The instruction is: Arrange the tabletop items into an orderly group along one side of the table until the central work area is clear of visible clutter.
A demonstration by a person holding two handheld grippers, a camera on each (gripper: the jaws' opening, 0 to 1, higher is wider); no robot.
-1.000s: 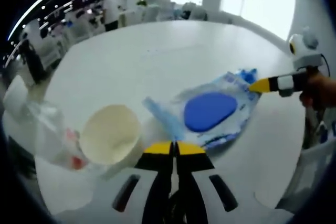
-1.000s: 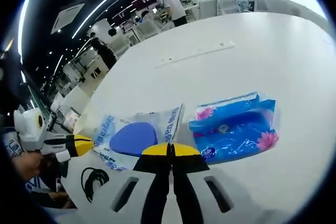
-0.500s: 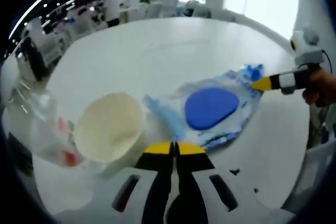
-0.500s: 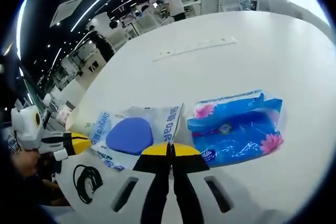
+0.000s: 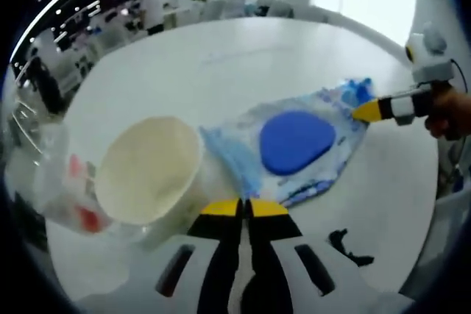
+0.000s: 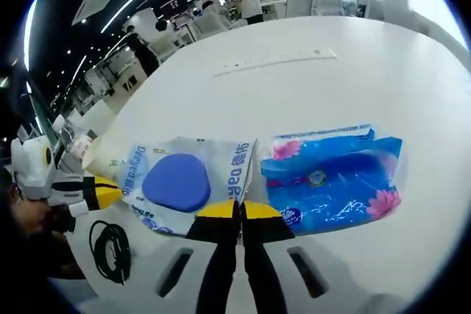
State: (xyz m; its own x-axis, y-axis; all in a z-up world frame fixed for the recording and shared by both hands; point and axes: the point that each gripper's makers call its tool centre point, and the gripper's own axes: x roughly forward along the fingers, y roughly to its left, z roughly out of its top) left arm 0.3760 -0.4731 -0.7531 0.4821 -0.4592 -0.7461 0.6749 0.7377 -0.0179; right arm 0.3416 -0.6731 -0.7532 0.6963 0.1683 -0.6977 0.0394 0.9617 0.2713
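White paper cup has loomed larger before the left gripper, jaws closed and empty. Wipes pack and blue tissue pack lie side by side beyond the right gripper, also closed, empty. Grouping remains unfinished.

A: What do the tools look like?

B: The left gripper has two black jaws with yellow tips, rising out of a white body with dark slots. The right gripper is built the same.

A: And seen from the side?

B: Yellow tip, a black-and-white banded body, a pale rounded housing on top, a thin dark cable trailing behind it.
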